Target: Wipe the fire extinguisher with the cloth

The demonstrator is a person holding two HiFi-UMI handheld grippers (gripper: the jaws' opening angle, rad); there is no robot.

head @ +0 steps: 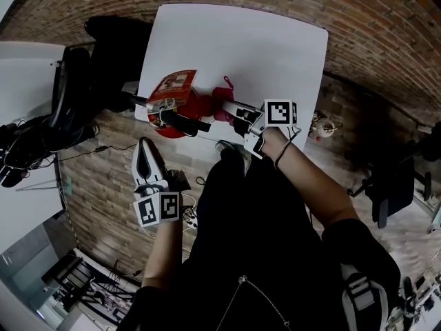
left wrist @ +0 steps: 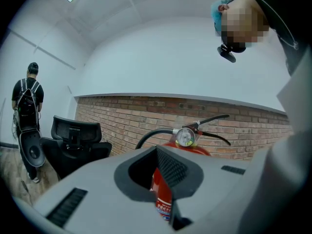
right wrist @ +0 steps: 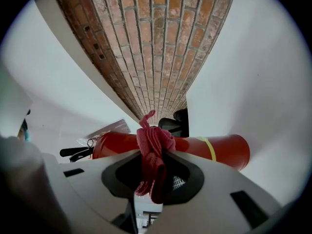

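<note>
Two handheld grippers flank the red cylindrical metal fire extinguisher [head: 173, 112], which stands upright at the near edge of the white table [head: 262, 47], left of centre in the head view. We see the right gripper [head: 234, 111] clenched on the crumpled pink cloth [head: 222, 102], which touches the cylinder's right flank. The left gripper [head: 143, 158], jaws together on nothing, hangs lower left, off the table. We judge that the wipe should follow the vertical axis.
</note>
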